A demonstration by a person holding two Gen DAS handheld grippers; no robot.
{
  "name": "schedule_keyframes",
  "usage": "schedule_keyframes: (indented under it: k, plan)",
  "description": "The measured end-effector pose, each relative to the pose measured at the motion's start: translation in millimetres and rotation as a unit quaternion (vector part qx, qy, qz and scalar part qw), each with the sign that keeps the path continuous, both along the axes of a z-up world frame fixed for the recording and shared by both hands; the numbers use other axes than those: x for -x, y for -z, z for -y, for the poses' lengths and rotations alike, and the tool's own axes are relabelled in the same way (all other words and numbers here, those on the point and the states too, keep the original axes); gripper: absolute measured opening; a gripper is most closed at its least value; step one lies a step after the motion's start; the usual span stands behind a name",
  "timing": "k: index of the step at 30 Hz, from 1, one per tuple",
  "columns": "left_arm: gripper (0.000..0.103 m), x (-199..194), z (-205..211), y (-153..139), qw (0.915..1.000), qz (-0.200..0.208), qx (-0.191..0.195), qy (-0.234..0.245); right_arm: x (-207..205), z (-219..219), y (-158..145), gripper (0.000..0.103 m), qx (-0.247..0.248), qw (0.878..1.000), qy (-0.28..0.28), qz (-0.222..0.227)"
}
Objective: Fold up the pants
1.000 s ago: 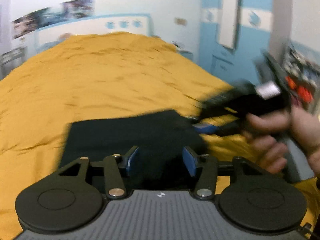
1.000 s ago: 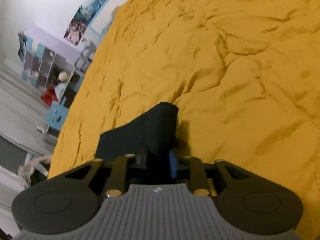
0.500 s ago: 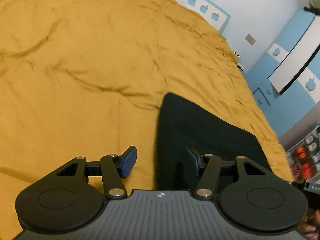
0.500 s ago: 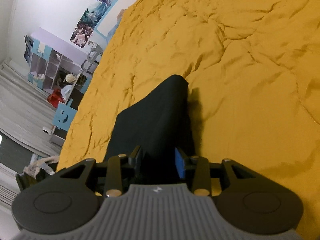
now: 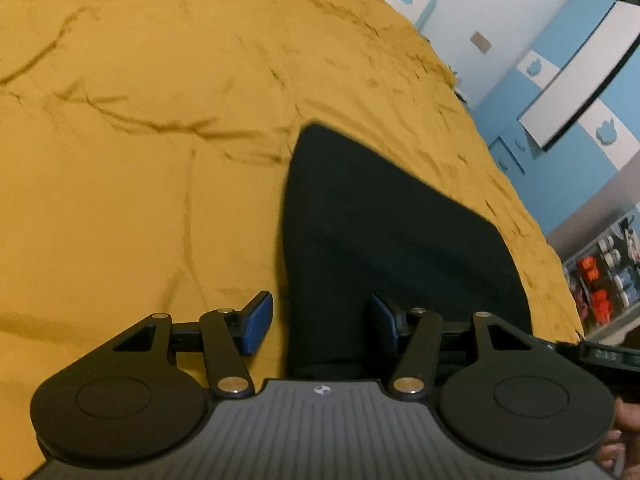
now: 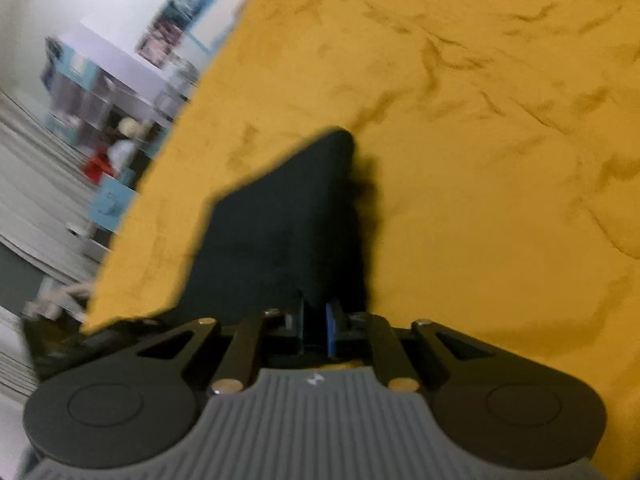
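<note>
Pants (image 5: 384, 240), black and folded, lie on the yellow bed (image 5: 140, 160), long axis running from bottom center up to a corner at mid-frame. Both claws tilt downward: the left claw (image 5: 322, 326) stands wide, straddling the near edge. The right claw (image 6: 316, 330) has just been closing and now pinches the fabric.

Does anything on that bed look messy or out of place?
Nothing stands out. The black pants lie folded flat on the yellow bedspread, which is only lightly creased. No spill or damage shows.
</note>
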State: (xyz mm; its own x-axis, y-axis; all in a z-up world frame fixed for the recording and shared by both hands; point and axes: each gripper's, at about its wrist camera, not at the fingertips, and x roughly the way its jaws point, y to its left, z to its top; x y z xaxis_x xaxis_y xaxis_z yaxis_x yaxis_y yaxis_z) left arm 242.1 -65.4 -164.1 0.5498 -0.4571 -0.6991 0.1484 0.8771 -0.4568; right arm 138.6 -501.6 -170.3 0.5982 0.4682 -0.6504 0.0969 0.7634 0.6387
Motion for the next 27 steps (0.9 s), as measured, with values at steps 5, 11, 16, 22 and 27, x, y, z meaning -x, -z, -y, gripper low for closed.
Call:
schedule_keyframes:
  k: [5, 11, 16, 22, 27]
  plan:
    - [0.064, 8.8, 9.0, -0.6, 0.9994, 0.015, -0.026, 0.017, 11.7, -14.2, -11.9, 0.006, 0.063, 0.998, 0.0, 0.02]
    - [0.065, 13.9, 18.7, -16.4, 0.9954, 0.041, -0.084, 0.021, 22.1, -62.9, -51.0, 0.04, 0.291, 0.954, 0.006, 0.069]
    - [0.066, 21.9, 33.6, -34.4, 0.9854, 0.079, -0.147, 0.034, 18.8, -95.1, -69.0, 0.037, 0.314, 0.939, -0.022, 0.138]
    - [0.066, 18.9, 29.8, -34.8, 0.987, 0.069, -0.141, 0.033, 7.0, -119.5, -58.0, 0.037, 0.33, 0.93, -0.07, 0.143]
    - [0.066, 17.0, 30.6, -30.7, 0.9865, 0.061, -0.148, 0.037, 11.2, -113.6, -33.9, 0.032, 0.338, 0.931, -0.068, 0.12]
